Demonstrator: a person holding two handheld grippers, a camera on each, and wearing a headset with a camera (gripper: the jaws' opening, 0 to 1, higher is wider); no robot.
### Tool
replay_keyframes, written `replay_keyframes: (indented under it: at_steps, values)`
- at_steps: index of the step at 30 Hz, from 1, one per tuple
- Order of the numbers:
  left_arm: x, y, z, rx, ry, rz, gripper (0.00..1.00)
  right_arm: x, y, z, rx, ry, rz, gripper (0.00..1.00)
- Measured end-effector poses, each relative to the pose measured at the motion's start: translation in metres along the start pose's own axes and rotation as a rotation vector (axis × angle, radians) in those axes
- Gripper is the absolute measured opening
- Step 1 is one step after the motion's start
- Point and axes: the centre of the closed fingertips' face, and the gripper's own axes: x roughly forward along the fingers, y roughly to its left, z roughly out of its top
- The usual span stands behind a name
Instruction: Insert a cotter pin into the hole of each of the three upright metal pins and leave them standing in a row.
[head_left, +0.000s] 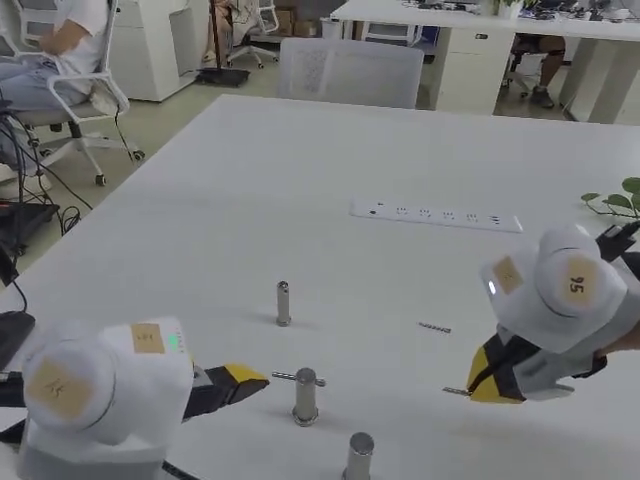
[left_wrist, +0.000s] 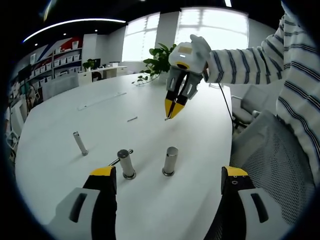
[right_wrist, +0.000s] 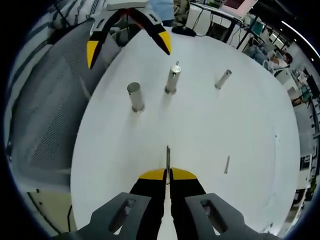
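Right gripper (right_wrist: 167, 174) has its jaws pinched together on a cotter pin (right_wrist: 167, 156), the thin wire poking straight out ahead of the tips, held above the white table (head_left: 300, 180) off to one side of the row. And there's the row, all three standing: far pin (head_left: 283, 303), middle pin (head_left: 305, 395), near pin (head_left: 360, 455). The middle one looks done, with a seated cotter pin (head_left: 285, 376) jutting sideways from its head. A loose cotter pin (head_left: 434, 327) lies flat on the table near the right gripper, apart from the row. Left gripper (left_wrist: 169, 172) is empty with its jaws wide apart, waiting just beside the middle pin, on the opposite side from the right gripper. So that's roughly one of three by my reckoning, and the job now is getting this held wire into a bare pin; the near pin looks the handiest. Its cross hole can't be made out from here, so find that first. Then level the wire, line it up dead straight with the hole and creep in tip first. Any sideways shove at the top could topple these slim uprights, so I'd have the left gripper close low on the shaft, under the hole, to brace it. Release only once the wire is well through.
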Motion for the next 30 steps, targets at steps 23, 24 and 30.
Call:
replay_keyframes:
  at_steps: [23, 24, 30]
  values:
    - [0.043, -0.024, 0.042, -0.002, -0.09, -0.091, 0.66, -0.01, 0.028, 0.012, 0.019, -0.051, -0.047, 0.03]
    - [0.043, -0.024, 0.043, -0.008, -0.093, -0.092, 0.65, -0.01, 0.03, 0.013, 0.018, -0.052, -0.048, 0.03]
    - [0.052, -0.027, 0.05, -0.071, -0.114, -0.103, 0.59, -0.011, 0.039, 0.018, 0.0, -0.058, -0.049, 0.03]
